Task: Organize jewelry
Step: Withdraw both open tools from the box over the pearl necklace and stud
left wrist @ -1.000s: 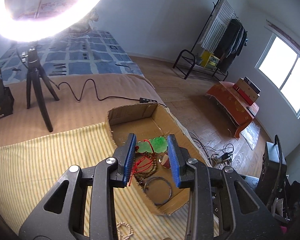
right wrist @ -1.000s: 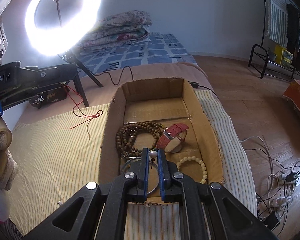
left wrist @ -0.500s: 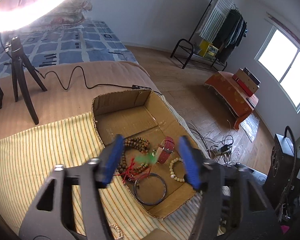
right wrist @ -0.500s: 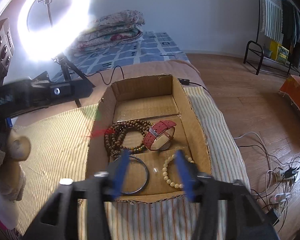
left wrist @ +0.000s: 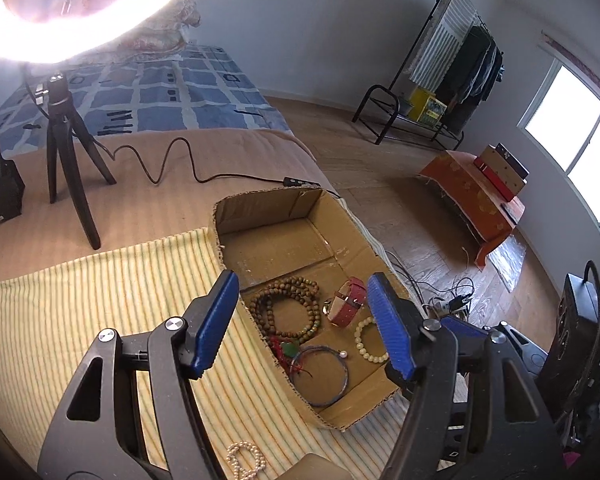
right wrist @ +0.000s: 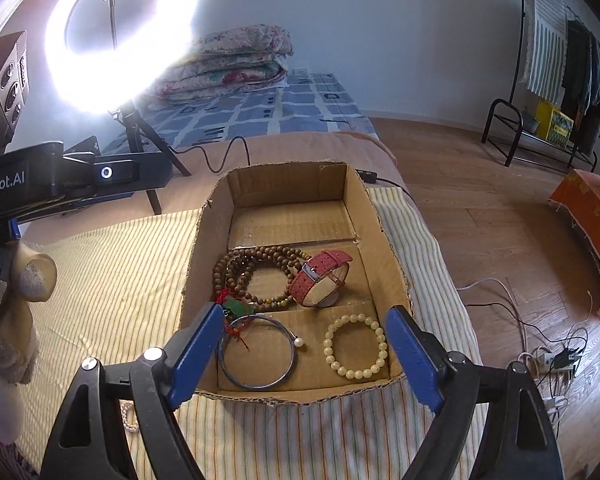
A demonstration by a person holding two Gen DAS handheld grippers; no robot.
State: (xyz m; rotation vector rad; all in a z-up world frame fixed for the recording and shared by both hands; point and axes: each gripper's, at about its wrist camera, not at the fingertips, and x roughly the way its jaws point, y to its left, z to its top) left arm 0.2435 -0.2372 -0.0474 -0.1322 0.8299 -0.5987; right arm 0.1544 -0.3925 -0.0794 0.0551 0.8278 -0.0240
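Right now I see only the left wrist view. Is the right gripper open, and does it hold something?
Observer: The right gripper is wide open and holds nothing.
Operator: Thank you. The pale bead bracelet is half hidden for me. Is it complete?
Observer: Yes, it is a whole closed loop, lying flat in the near right corner of the box.
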